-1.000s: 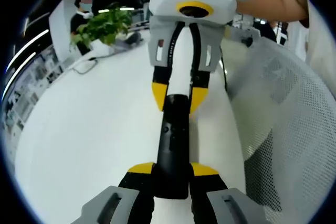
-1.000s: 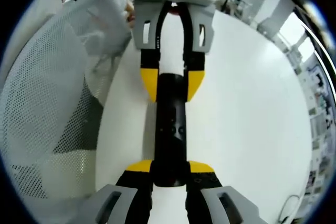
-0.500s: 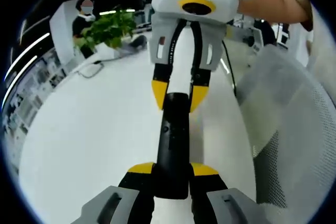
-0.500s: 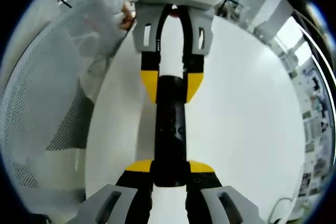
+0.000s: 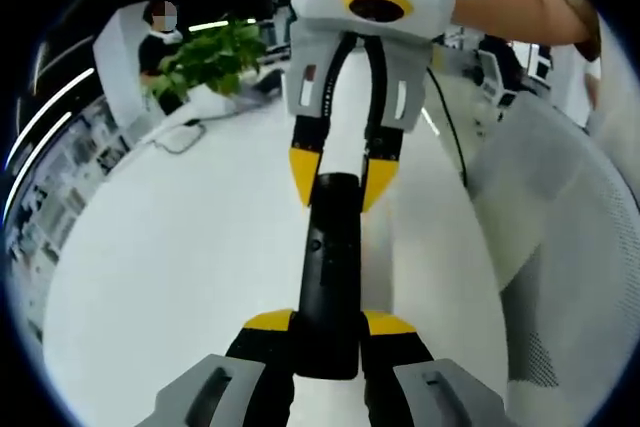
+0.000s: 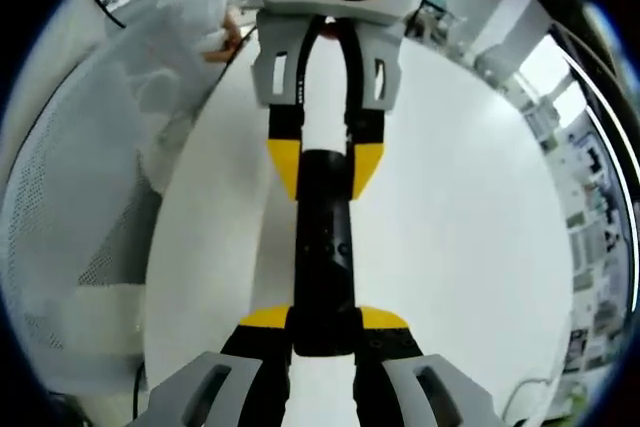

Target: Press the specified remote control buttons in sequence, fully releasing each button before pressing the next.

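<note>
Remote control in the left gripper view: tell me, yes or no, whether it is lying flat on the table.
No, both grippers clamp the remote control by its ends.

A white table [image 5: 180,247] carries a green plant [image 5: 205,52] beside a mesh chair [image 5: 560,217].

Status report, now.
Left gripper and right gripper each clamp one end of the black remote. Held above white table. Nothing obstructing.

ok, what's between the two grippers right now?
The black remote spans the whole stretch: the left gripper clamps its near end, the right gripper its far end, over the white table. The right gripper view mirrors this.
</note>
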Demonstrator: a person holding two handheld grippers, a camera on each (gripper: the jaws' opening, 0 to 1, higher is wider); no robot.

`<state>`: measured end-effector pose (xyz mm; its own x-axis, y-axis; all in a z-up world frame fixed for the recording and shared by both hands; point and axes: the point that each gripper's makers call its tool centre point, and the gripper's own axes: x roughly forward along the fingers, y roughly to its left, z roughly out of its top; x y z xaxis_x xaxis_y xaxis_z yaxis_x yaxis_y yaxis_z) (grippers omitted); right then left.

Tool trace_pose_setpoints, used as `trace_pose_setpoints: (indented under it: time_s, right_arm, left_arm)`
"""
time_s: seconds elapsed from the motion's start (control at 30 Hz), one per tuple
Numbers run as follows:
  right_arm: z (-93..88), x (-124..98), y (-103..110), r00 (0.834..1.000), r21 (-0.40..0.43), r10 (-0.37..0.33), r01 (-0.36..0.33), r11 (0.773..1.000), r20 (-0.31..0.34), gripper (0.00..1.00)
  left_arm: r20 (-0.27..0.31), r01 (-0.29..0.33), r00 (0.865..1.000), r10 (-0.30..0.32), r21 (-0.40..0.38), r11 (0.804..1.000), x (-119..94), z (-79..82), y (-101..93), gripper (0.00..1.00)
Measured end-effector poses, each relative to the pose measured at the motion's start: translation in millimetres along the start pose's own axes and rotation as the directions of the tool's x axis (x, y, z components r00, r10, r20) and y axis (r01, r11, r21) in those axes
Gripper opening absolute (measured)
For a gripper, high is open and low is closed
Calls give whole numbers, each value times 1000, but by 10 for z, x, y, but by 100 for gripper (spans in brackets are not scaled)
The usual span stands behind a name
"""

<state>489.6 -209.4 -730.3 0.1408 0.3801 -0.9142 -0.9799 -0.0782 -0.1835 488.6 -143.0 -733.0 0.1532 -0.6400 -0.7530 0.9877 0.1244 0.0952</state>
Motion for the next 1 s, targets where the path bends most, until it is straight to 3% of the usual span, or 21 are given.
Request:
trace_pose_setpoints:
  time_s: [1.0]
  right_arm:
    - [-154, 148, -676, 999, 23, -50, 49, 999, 18, 20]
  left_arm:
    - [-31, -19, 999, 20, 46, 999, 174, 12, 749, 24]
